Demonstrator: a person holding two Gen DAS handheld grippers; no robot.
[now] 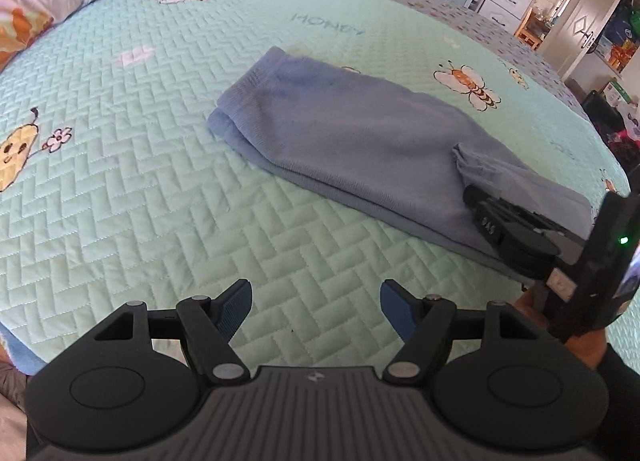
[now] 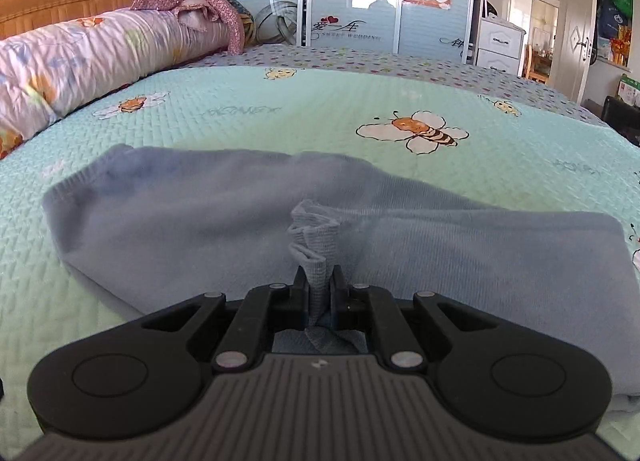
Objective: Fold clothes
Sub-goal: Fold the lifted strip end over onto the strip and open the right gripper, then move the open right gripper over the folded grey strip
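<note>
Blue garment lies long and already doubled on the green quilted bedspread, running in the left wrist view from a ribbed end at about 11 o'clock to a far end at 4 o'clock. Stacked edges along its near side suggest a lengthwise fold is done, leaving the crosswise fold.

At that 4 o'clock end the right gripper is clamped on a bunched pinch of the cloth, several layers standing up between its closed jaws. Gathering the layers together probably lets the whole end travel as one toward the ribbed end without the fold slipping open.

The left gripper hangs over bare bedspread at 6 o'clock, jaws wide apart and holding nothing, near the garment but not touching; it seems placed to pin or catch the near edge.

A rolled floral quilt lies along the bed's edge at 10 o'clock, well apart.
</note>
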